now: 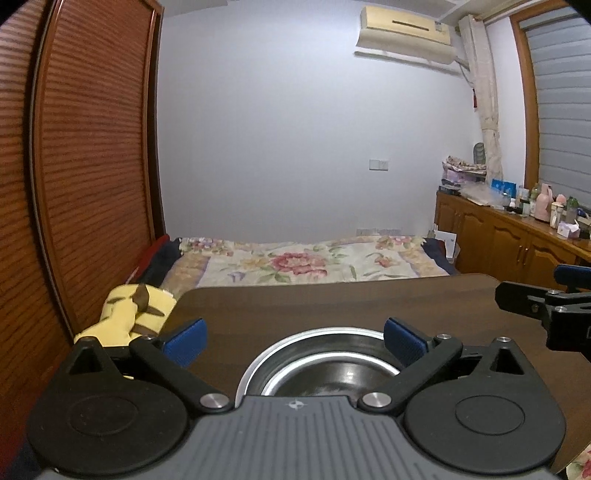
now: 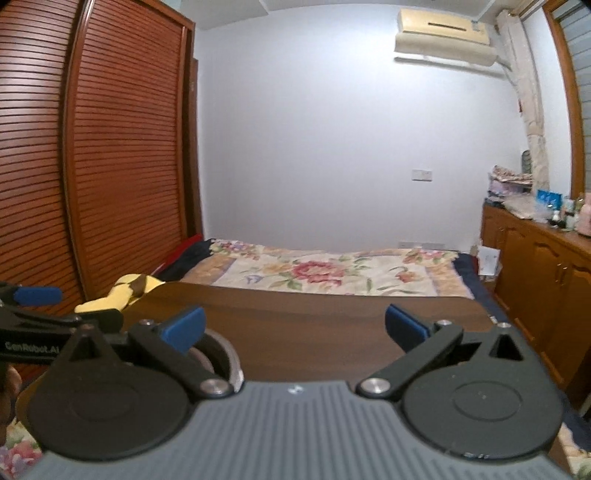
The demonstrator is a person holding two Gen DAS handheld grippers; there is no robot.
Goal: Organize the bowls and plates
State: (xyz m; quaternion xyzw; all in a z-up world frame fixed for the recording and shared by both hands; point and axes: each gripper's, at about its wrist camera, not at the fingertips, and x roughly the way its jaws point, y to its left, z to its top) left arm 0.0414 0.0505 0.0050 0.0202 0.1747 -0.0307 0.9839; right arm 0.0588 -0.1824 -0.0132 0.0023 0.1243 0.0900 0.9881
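Left wrist: left gripper (image 1: 293,338) jaws spread wide, holding nothing, steel bowl (image 1: 325,363) on the dark wood table (image 1: 332,299) directly below between the fingers (not touching). Right gripper (image 2: 293,328) also wide apart and empty; bowl sits at its left finger (image 2: 184,328), partly hidden.

Bowl (image 1: 321,369) sits on the bench (image 1: 332,302) at its near edge, directly below and between the spread fingers of the left tongs (image 1: 293,338); right tongs (image 2: 293,326) are over the bench to the right of the bowl (image 2: 218,354), each tongs showing at the edge of the other's view. Behind the bench lies the bed (image 1: 306,262), with a plush toy (image 1: 129,314) at the bench's far-left corner. Wardrobe (image 1: 92,166) stands left, cabinet (image 1: 517,236) right, air conditioner (image 1: 406,33) high on the back wall.
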